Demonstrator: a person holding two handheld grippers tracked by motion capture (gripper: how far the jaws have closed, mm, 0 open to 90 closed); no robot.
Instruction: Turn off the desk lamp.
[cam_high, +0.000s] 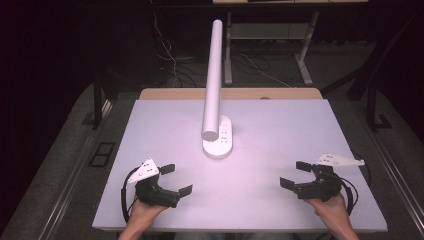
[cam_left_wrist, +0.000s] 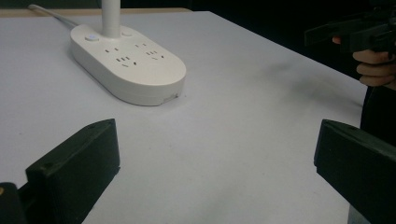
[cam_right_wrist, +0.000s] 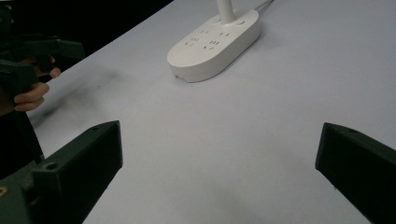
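- At about seven o'clock on the table, the left gripper (cam_high: 176, 179) rested low over the white top, held from below by a hand (cam_high: 142, 212); its jaws stood wide apart with nothing between them.
- At about five o'clock, the right gripper (cam_high: 295, 173) sat the same way in the other hand (cam_high: 332, 210), jaws spread as wide as they go and holding nothing.
- Both grippers pointed inward toward the middle of the table (cam_high: 280, 130), well apart from each other.
- Between them and farther up, near the centre, lay the power strip (cam_high: 218, 140), a white oval base with rows of sockets on its top face.
- From the twelve o'clock end of that base rose a white post (cam_high: 214, 75), leaning toward the camera.
- Neither gripper touched the power strip; bare tabletop lay between it and each pair of jaws.
- At twelve o'clock beyond the table's far edge, cables (cam_high: 172, 60) trailed over the dark floor beside the grey legs of a desk (cam_high: 305, 60).
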